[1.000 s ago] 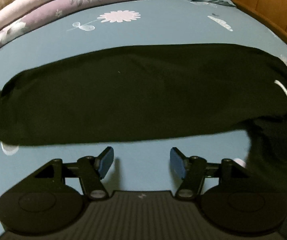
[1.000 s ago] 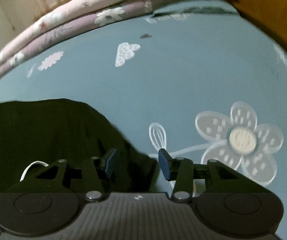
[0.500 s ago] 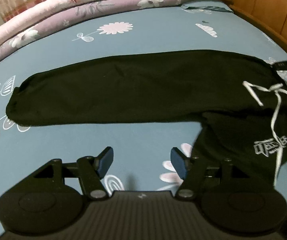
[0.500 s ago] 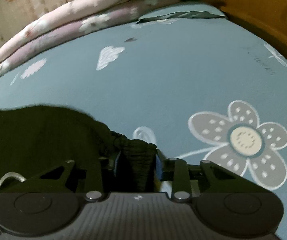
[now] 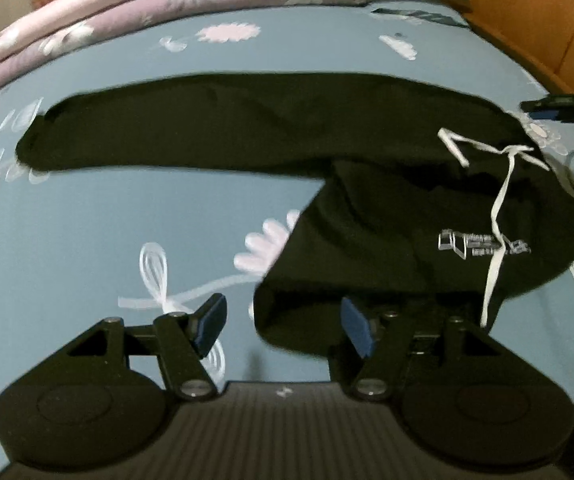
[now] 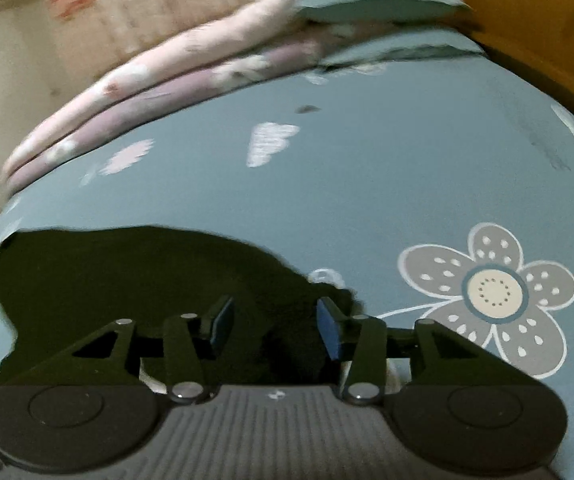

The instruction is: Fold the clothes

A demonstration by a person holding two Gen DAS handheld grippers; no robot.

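Black trousers (image 5: pixel 271 128) sprawl on the bed (image 5: pixel 87 216), one leg bunched; both grippers, left (image 5: pixel 283 322) and right (image 6: pixel 273 322), jaws open, empty; next, a straightening grab.

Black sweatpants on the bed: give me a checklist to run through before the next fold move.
1. Left gripper open: ok.
2. Right gripper open: ok.
3. Far leg of the black sweatpants laid out straight: ok.
4. Near leg straight: not ok, angled and bunched.
5. White drawstring tucked away: not ok, trailing loose over the fabric.
6. Right gripper touching the waistband: cannot tell.
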